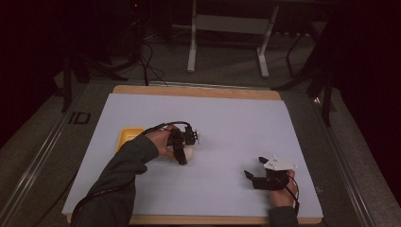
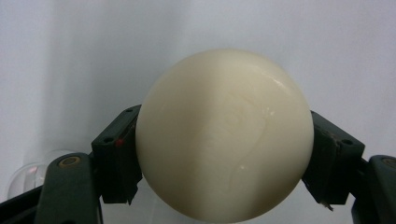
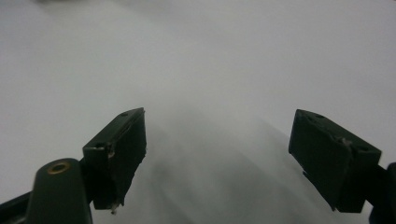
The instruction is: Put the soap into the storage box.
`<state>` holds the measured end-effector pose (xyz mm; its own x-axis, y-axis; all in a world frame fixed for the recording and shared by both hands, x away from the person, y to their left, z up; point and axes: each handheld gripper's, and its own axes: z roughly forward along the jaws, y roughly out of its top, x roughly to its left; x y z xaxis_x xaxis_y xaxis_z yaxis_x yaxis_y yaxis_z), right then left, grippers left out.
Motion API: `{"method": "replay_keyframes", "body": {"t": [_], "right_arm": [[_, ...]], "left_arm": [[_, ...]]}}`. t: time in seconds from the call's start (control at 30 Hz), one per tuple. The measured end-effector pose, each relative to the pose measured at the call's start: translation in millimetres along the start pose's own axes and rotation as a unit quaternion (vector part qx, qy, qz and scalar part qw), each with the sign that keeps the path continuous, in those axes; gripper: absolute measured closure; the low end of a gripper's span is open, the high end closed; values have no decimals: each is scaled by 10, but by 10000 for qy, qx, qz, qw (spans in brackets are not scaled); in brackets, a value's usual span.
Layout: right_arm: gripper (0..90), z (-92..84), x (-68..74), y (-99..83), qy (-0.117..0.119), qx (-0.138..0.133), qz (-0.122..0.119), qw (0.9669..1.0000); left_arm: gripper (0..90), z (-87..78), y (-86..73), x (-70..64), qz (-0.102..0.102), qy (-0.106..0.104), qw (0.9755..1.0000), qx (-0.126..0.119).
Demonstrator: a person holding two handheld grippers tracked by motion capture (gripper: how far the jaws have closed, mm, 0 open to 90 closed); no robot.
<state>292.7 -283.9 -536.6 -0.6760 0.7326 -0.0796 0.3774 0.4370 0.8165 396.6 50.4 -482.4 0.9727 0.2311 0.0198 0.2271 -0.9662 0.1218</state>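
A smooth cream-white ball (image 2: 224,135) sits between the two black jaws of my left gripper (image 2: 224,163), and both pads press on its sides. In the high view the left gripper (image 1: 183,153) points down at the white sheet (image 1: 227,123) left of centre, with the pale ball (image 1: 187,152) showing beside its fingers. My right gripper (image 1: 254,169) rests low on the sheet at the front right, its jaws wide apart. In the right gripper view those jaws (image 3: 217,154) have nothing but bare white surface between them.
A yellow tray (image 1: 126,137) lies on the sheet just left of my left hand. The sheet covers a wooden tabletop (image 1: 198,91). A white frame stand (image 1: 227,38) and cables are on the floor beyond the table.
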Motion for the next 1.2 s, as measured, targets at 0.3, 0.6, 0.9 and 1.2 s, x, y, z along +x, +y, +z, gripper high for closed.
{"method": "replay_keyframes", "body": {"t": [0.3,0.6,0.9,1.2], "right_arm": [[189,0,1,0,-4,-2,1,10000],[189,-1,0,-1,-13,-12,8,10000],[188,-2,0,-1,-12,-7,9,10000],[188,-2,-1,-1,-11,-6,13,10000]], "left_arm": [[252,-54,-55,43,-63,39,10000,-13],[253,-144,-114,104,-170,112,9998,-13],[252,-228,-175,159,-263,197,9995,16],[253,-252,-226,188,-303,245,9992,86]]}}
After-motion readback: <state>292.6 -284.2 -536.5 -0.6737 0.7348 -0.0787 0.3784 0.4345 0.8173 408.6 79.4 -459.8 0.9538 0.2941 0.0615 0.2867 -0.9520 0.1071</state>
